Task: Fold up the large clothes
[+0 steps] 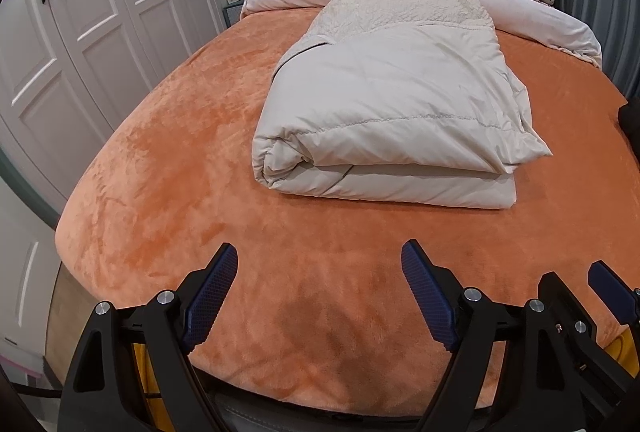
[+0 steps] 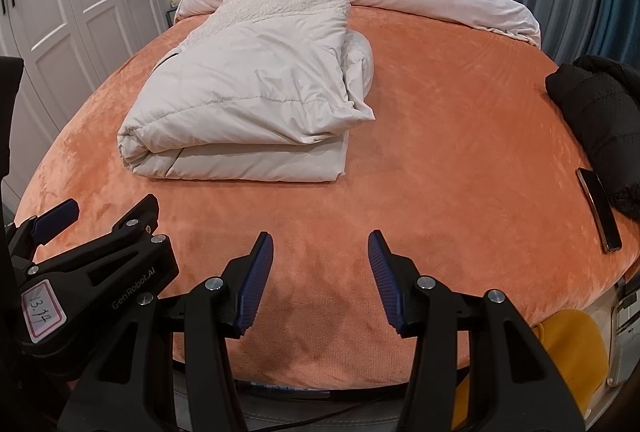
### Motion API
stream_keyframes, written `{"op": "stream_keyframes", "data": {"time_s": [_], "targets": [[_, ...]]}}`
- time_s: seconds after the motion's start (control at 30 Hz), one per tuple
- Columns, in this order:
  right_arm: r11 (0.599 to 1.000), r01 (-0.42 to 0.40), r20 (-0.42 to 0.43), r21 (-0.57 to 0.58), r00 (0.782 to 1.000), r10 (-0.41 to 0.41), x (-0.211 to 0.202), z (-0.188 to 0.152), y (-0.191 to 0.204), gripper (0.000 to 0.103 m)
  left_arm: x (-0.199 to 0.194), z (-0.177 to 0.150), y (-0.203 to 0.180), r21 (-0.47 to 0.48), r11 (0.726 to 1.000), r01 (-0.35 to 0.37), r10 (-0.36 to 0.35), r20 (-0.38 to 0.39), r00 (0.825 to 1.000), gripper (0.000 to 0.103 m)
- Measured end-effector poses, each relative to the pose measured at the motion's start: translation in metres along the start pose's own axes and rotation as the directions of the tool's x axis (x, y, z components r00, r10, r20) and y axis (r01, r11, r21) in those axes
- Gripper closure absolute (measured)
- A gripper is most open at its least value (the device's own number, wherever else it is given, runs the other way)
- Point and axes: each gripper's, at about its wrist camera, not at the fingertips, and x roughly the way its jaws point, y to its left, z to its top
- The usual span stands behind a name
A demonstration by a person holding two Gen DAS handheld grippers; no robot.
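Left wrist view: both grippers (image 1: 318, 292) (image 2: 320, 278) released, short of folded coat (image 1: 392, 104); loose corner may unfold if snagged.

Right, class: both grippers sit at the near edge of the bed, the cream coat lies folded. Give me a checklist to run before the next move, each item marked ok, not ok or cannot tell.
1. Left gripper empty, jaws apart: ok.
2. Right gripper empty, jaws apart: ok.
3. Cream coat folded into a bundle on the orange bedspread: ok.
4. Bundle edges neat: not ok, a loose flap sticks out on its right side.
5. Phone clear of the coat: ok.
6. Black garment folded: cannot tell, mostly cut off by the frame edge.
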Motion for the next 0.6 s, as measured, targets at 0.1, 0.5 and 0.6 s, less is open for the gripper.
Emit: {"op": "stream_keyframes", "data": {"time_s": [0.1, 0.5, 0.6], "targets": [[1.0, 0.004, -0.004, -0.001, 1.0, -0.004, 0.0016, -0.0005, 0.0012, 0.056, 0.0009, 0.0005, 0.0005, 0.0, 1.0, -0.001, 0.001, -0.002, 1.0, 0.022], [1.0, 0.017, -0.004, -0.003, 1.0, -0.017, 0.0027, 0.0014, 0.0017, 0.056, 0.0047, 0.0016, 0.0027, -0.011, 1.0, 0.004, -0.004, -0.009, 1.0, 0.025], [1.0, 0.016, -0.003, -0.004, 1.0, -0.016, 0.003, 0.0018, 0.0, 0.056, 0.0071, 0.0017, 0.0043, -0.016, 1.0, 0.006, -0.006, -0.015, 1.0, 0.025]]}}
